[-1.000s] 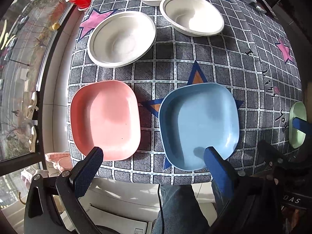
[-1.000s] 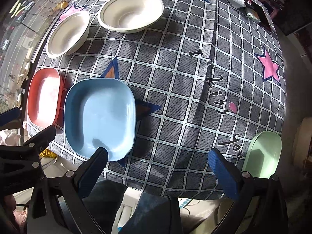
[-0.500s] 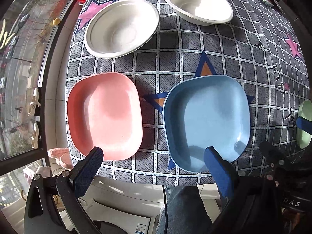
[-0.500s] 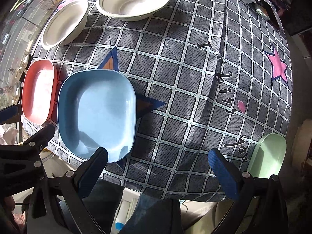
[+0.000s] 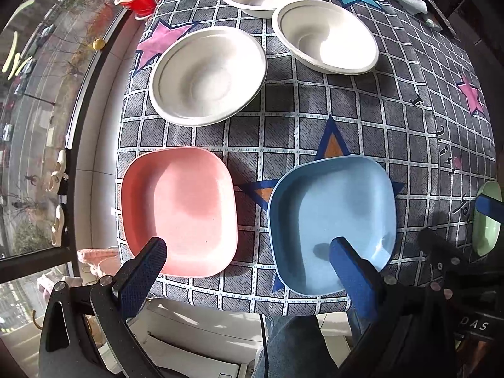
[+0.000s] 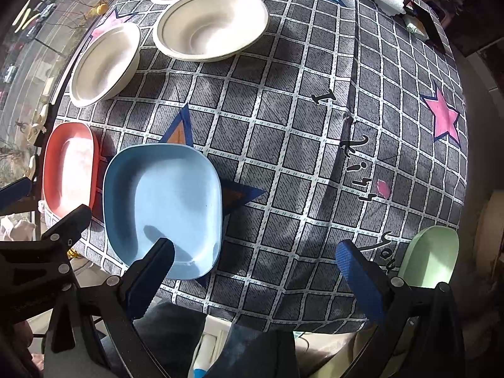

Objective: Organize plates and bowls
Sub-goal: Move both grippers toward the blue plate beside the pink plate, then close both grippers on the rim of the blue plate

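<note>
We log a grey checked tablecloth (image 6: 283,145) lettered "I kiss you". At its near edge lie a pink square plate (image 5: 179,211), blue square plate (image 5: 334,220) and green plate (image 6: 431,258); three white round bowls (image 5: 208,75) sit beyond. Left gripper (image 5: 249,258) and right gripper (image 6: 255,258) hover spread wide, holding nothing.

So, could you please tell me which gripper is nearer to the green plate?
Right. The right gripper hangs at the table edge beside the green plate; the left gripper is over the pink and blue plates.
</note>
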